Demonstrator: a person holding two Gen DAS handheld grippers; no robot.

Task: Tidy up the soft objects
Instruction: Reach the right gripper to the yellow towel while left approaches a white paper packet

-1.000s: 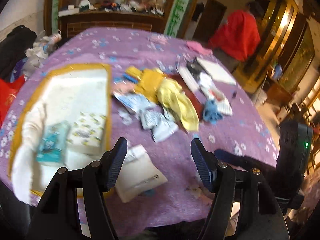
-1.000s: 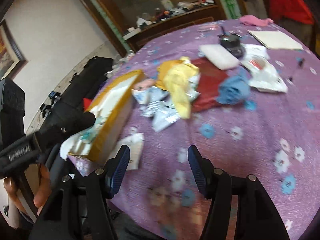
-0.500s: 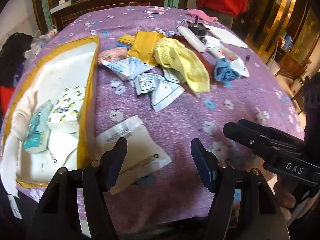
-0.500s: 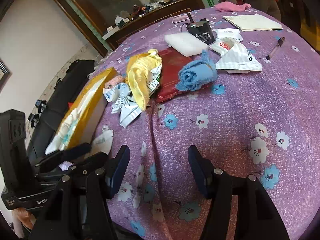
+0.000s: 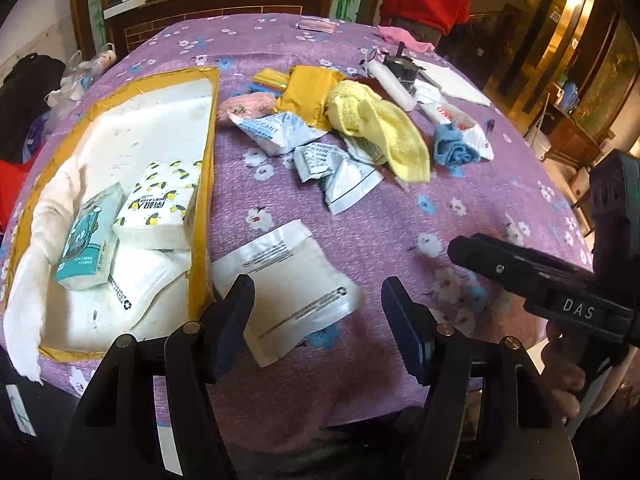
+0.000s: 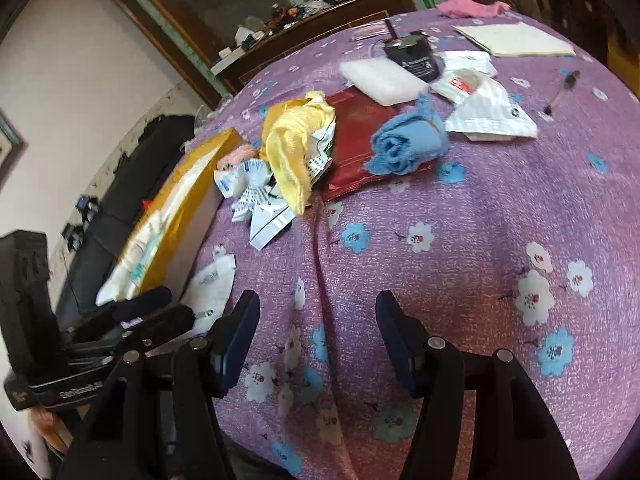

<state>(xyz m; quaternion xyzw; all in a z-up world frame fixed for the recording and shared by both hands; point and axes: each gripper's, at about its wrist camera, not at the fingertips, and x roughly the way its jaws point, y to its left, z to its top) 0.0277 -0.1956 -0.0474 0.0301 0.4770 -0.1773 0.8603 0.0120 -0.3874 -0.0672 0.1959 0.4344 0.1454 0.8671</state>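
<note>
Left tongs [image 5: 316,312] gaped wide, empty, over white packet [image 5: 288,280] near table's [image 5: 400,208] near edge, beside yellow-rimmed box [image 5: 200,184]. Right tongs [image 6: 316,328] also wide, empty, above bare cloth. Yellow towel [image 5: 380,128] mid-table.

On the side of my right tongs [image 5: 500,264], seen from my left wrist, white letters spell "DAS". My left tongs [image 6: 156,312] carry a small label that looks like "GenRobot.AI" (blurred, so I am not certain). The lemon-patterned tissue pack [image 5: 160,208] and the white pouch [image 5: 288,280] bear print too small to read.
</note>
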